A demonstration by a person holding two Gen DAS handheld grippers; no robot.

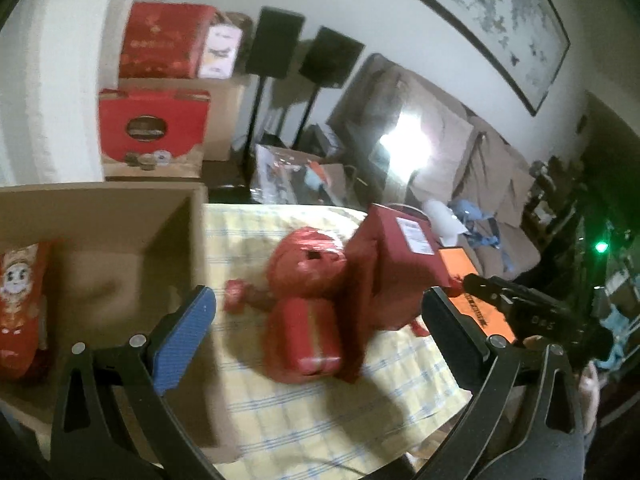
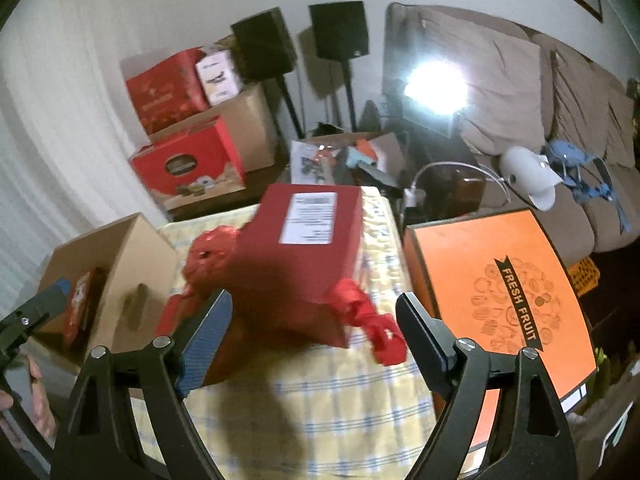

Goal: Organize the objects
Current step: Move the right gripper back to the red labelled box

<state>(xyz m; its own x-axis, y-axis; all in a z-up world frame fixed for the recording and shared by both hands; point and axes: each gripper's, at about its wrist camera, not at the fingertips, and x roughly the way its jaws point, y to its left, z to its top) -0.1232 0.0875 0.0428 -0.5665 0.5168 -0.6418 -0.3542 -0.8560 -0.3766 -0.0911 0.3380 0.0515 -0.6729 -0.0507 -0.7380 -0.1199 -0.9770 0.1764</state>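
Observation:
On the yellow checked tablecloth [image 1: 320, 408] lies a red carton with a white label [image 2: 304, 248] and a red ribbon [image 2: 368, 320] at its near end. My right gripper [image 2: 316, 340] stands open around that near end, its right pad clear of the carton. Beside the carton [image 1: 400, 264] lie a shiny red bag [image 1: 308, 264] and a red packet [image 1: 308, 336]. My left gripper [image 1: 320, 332] is open above the cloth, holding nothing, with the packet just ahead of it. An open cardboard box [image 1: 120, 240] at the left holds a red cartoon-printed packet [image 1: 20, 304].
An orange "FRESH FRUIT" box [image 2: 500, 300] stands right of the table. Behind are stacked red gift boxes [image 2: 188, 160], two black speakers on stands [image 2: 340, 28], a bright lamp [image 2: 436, 84] and a sofa [image 2: 520, 80]. A hand [image 2: 36, 400] shows at the left edge.

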